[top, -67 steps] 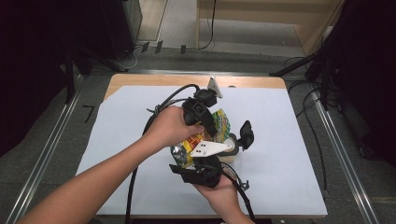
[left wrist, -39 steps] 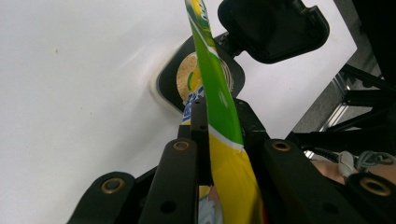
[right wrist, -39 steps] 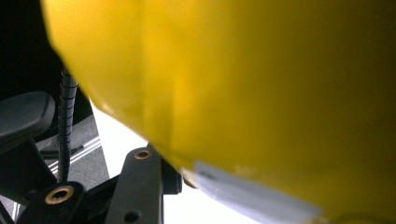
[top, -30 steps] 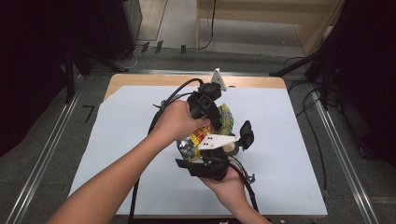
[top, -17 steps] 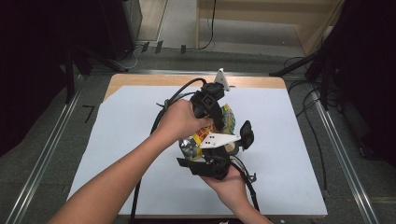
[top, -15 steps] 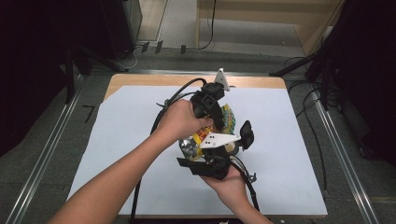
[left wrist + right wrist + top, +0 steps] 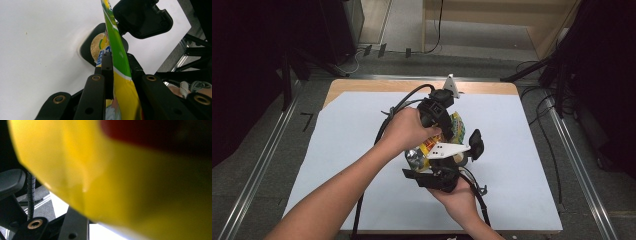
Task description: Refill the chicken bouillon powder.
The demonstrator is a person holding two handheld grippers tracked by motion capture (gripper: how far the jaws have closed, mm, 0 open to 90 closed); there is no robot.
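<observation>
Between frames your left gripper (image 7: 439, 107) shifted slightly farther; its fingers pinched the upright yellow bag (image 7: 117, 50) above the dark bowl (image 7: 87, 48), while your right gripper's (image 7: 437, 175) grip could not be told.

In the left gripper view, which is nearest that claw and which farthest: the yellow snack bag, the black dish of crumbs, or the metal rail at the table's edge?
1. Yellow snack bag: clamped in the left claw.
2. Black dish of crumbs: just beyond, on the white table.
3. Metal rail: farthest, off the right edge.
</observation>
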